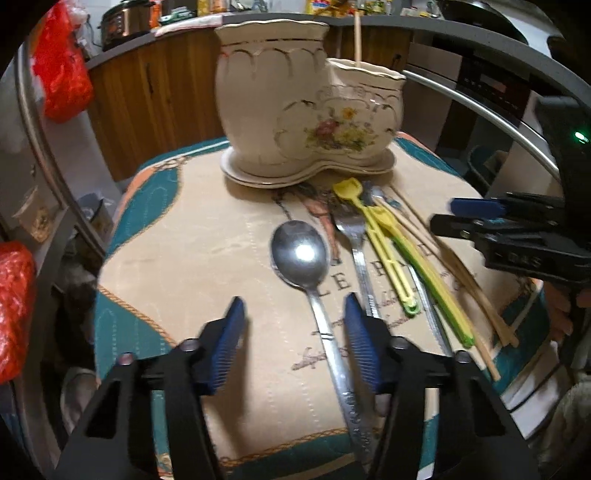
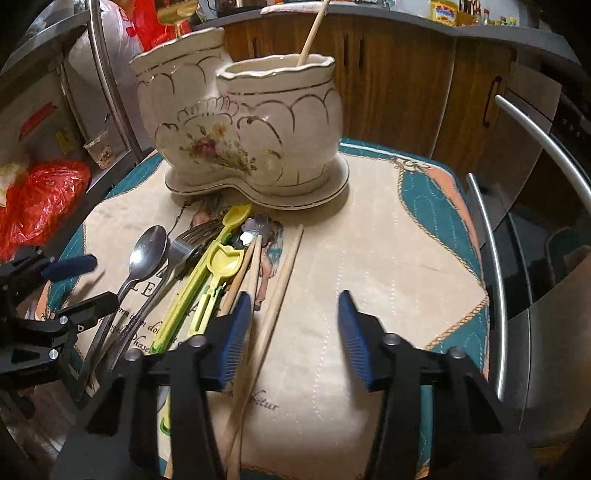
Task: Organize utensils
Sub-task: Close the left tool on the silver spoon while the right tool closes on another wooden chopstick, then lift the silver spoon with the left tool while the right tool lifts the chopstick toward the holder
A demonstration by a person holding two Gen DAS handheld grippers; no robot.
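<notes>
Two grippers hang low over the cloth-covered counter (image 2: 388, 258), and the sorting looks barely begun. Nearest, the left gripper (image 1: 293, 347) has its blue pads apart with the handle of the steel spoon (image 1: 301, 254) running between them, closer to the pad at 3 o'clock; no pad visibly presses on it, so it does not appear to be gripped. The right gripper (image 2: 291, 339) also stands with pads apart: a wooden chopstick (image 2: 284, 266) lies just inside the pad at 9 o'clock, seemingly untouched, though contact cannot be ruled out. Farther out, toward 11 o'clock in the right wrist view, the rest of the utensils lie loose in a fan: a fork (image 2: 192, 240), a yellow plastic spoon (image 2: 236, 218), a yellow-green plastic tool (image 2: 207, 284), more chopsticks and a small metal piece half hidden beneath them. Beyond them, at 12 o'clock, stands the two-pot ceramic holder (image 2: 258, 147), cream with gilt lines and a flower spray; only one wooden stick (image 2: 314, 33) rises from its smaller pot, so nearly everything is left to move. The cloth is beige, quilted, printed with script and edged in teal and peach. Behind it are wooden cabinet doors (image 1: 155, 92), a dark worktop with jars and an appliance, red plastic bags (image 1: 62, 70) at 9 o'clock and an oven (image 1: 491, 92) with steel bars at 3 o'clock.
</notes>
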